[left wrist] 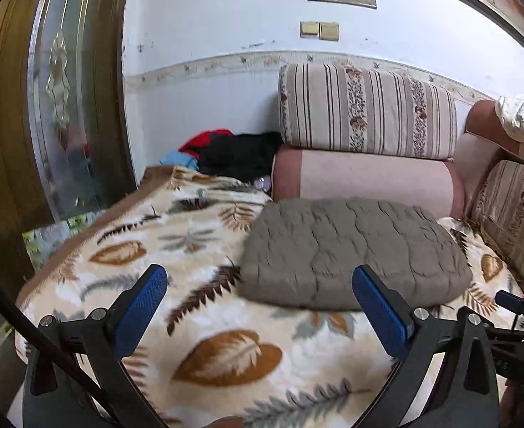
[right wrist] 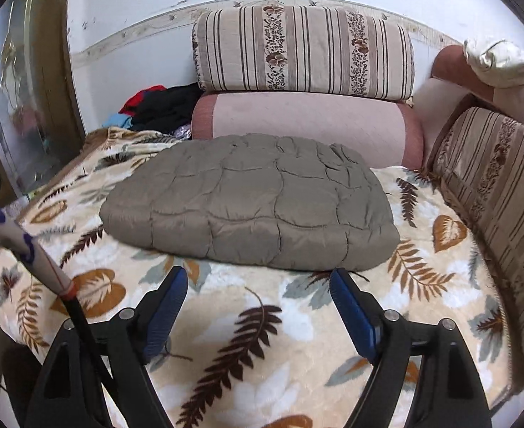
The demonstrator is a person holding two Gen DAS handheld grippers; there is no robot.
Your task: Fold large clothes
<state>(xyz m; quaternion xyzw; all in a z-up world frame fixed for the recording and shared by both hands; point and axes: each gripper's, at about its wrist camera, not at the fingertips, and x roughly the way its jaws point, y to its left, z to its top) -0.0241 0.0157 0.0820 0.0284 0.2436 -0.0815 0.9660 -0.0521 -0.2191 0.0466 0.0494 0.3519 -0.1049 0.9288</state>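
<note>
grippers hang wide and empty: left gripper and right gripper above the leaf-print blanket. just ahead lies the folded grey quilted garment, untouched. behind it sit a pink bolster, a striped cushion and piled clothes.

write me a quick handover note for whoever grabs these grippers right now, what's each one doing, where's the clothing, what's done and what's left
Left gripper: open, holding nothing, held above the leaf-print blanket.
Right gripper: open, holding nothing, just in front of the grey quilted garment.
The garment lies on the blanket as a compact folded bundle, in front of the pink bolster and the striped cushion.
Done: that garment looks folded; neither gripper touches it.
Left: a heap of red, black and blue clothes sits at the far left by the wall, apparently unfolded; probably next.
</note>
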